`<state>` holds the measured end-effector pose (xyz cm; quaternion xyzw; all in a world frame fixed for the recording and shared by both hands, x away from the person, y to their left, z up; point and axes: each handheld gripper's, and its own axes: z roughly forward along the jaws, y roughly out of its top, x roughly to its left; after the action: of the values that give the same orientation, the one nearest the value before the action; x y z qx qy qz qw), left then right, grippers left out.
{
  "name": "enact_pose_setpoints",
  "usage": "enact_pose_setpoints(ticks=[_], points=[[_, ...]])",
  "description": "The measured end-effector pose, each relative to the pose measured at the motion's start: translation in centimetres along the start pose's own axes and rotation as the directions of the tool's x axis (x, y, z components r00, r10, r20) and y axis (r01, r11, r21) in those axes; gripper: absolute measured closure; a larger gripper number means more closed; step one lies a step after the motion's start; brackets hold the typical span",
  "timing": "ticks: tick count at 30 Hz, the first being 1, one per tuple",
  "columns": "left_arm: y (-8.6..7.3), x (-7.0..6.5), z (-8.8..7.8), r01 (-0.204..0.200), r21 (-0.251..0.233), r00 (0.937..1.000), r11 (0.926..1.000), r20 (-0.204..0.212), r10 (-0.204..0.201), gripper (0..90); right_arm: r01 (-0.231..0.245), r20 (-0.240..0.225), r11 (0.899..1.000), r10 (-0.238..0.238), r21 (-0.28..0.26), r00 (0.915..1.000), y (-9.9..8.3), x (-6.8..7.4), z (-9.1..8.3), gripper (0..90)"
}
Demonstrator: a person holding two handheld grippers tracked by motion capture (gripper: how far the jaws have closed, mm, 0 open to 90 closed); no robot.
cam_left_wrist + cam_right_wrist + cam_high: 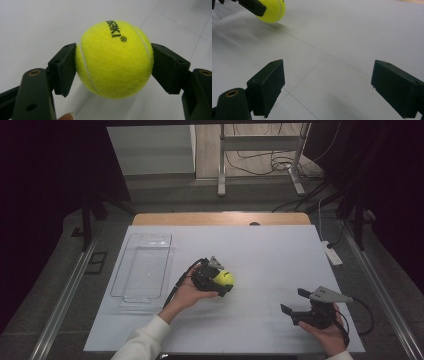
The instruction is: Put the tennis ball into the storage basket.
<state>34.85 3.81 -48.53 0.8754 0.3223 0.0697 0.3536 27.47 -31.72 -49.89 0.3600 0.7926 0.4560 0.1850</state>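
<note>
1. Left gripper (220, 281) clamped on a yellow tennis ball (224, 278) just left of centre in the high view, both pads pressed flat against the ball's sides; ball low over the white sheet (260, 255), whether touching it impossible to tell.
2. Right gripper (295, 301) at lower right of the high view, jaws spread wide with nothing between them, well apart from the ball.
3. Clear plastic tray (142, 267) at centre left, near the sheet's left edge, well apart from the ball.
4. Wide bare stretch of sheet between ball and right gripper, and more from the ball up toward the far edge; strip of wooden table edge (220, 218) along the top of the sheet.
5. Close on the ball (114, 59) in the left gripper view: felt texture, white seam and a fingertip (67, 116) at the bottom edge.
6. In the right gripper view, ball (272, 10) at upper left, partly behind a black jaw of the other gripper; thin fold lines crossing the sheet (352, 32).
7. Black print on the ball's top, upside down, partly readable as "SAKI" with a registered-mark circle.
</note>
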Motion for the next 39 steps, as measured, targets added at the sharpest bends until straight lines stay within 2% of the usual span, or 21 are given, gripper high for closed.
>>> enact_pose_setpoints(ticks=[9, 16, 25, 39], points=[[0.2, 0.0, -1.0, -0.009, -0.028, 1.0000, 0.9996, 0.003, 0.009, 26.9, -0.004, 0.003, 1.000, 0.004, 0.003, 1.0000, 0.0, -0.1, 0.0, 12.1], [0.2, 0.0, -1.9, 0.001, -0.063, 0.9999, 0.9980, 0.013, 0.000, 27.0, -0.004, 0.000, 1.000, 0.004, 0.000, 1.0000, 0.0, 0.0, 0.0, 12.1], [0.4, 0.4, -3.4, 0.001, -0.112, 1.0000, 0.9938, -0.006, -0.002, 27.0, -0.006, 0.002, 1.000, 0.006, 0.001, 1.0000, -0.1, 0.0, 0.0, 12.1], [0.5, 0.6, -4.7, -0.013, -0.149, 0.9996, 0.9888, -0.025, 0.010, 27.0, -0.006, 0.003, 1.000, 0.006, 0.001, 1.0000, -0.1, -0.1, 0.0, 12.1]])
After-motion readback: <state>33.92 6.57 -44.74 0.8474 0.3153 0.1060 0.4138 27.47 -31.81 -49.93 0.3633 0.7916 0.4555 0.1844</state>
